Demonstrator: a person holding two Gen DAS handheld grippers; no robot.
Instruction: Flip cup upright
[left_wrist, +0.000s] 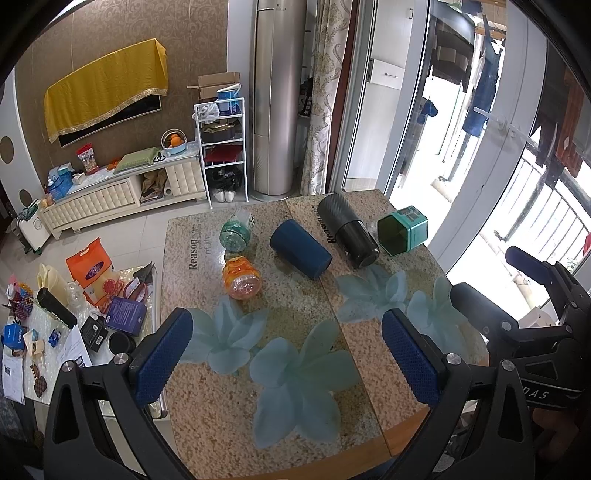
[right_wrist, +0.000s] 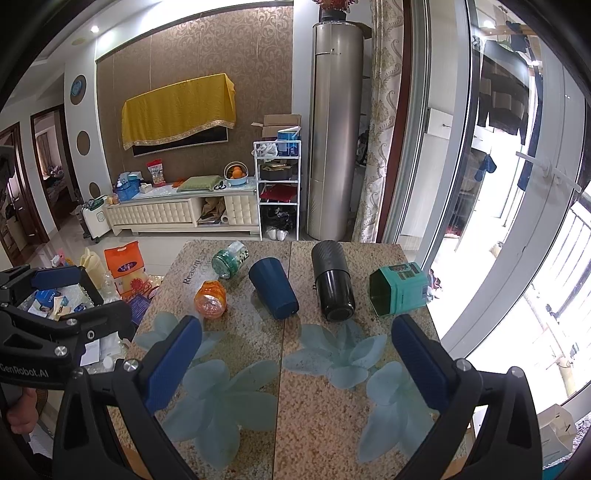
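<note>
Left wrist view: five containers lie tipped over on a speckled stone table (left_wrist: 229, 424) with pale flower prints.
From left: green glass jar (left_wrist: 236, 230), orange jar (left_wrist: 242, 278), dark blue plastic cup (left_wrist: 300, 249) on its side mid-table, black ribbed flask (left_wrist: 347, 230), teal hexagonal tin (left_wrist: 402, 230). Left gripper (left_wrist: 286, 356) and right gripper (right_wrist: 295, 363) hover with fingers spread, empty.

Green jar (left_wrist: 236, 230) at ten o'clock, orange jar (left_wrist: 242, 278) below it, teal tin (left_wrist: 402, 230) at two, on the table (left_wrist: 207, 406).

A dark blue plastic cup (right_wrist: 274, 288) is lying on its side on the speckled stone bench (right_wrist: 325, 413), between an orange ribbed jar (right_wrist: 210, 298) on its left and a black cylinder flask (right_wrist: 331, 281) on its right.
</note>
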